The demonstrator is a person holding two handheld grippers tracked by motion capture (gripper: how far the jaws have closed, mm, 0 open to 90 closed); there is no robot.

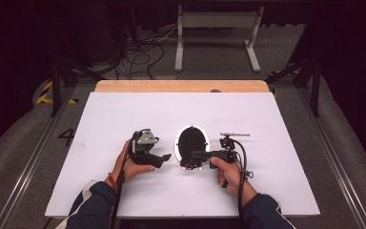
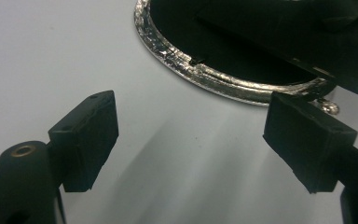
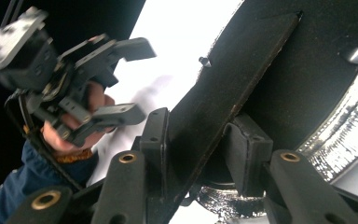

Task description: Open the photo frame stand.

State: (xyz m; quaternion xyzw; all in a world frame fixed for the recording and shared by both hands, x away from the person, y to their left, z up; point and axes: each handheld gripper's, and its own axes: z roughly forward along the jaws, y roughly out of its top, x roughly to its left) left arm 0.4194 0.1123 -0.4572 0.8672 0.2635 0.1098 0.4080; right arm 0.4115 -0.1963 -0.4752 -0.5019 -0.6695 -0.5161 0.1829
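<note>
An oval picture frame (image 1: pixel 191 139) with a silver rim (image 2: pixel 205 74) lies face down on the white board, black back up. A black stand flap (image 3: pixel 242 74) rises from that back. My right gripper (image 1: pixel 196 154) reaches in from the frame's near right, and in the right gripper view (image 3: pixel 196 144) its pads press on both sides of the flap. My left gripper (image 1: pixel 164 157) sits just left of the frame. In the left gripper view (image 2: pixel 191 144) its jaws stand wide apart with only bare board between them, a little short of the rim.
The white board (image 1: pixel 124 114) covers a wooden table whose far edge (image 1: pixel 181 86) shows. Beyond it, on the floor, are a grey metal stand (image 1: pixel 217 21) and loose cables (image 1: pixel 143 52). Metal rails run along both sides of the table.
</note>
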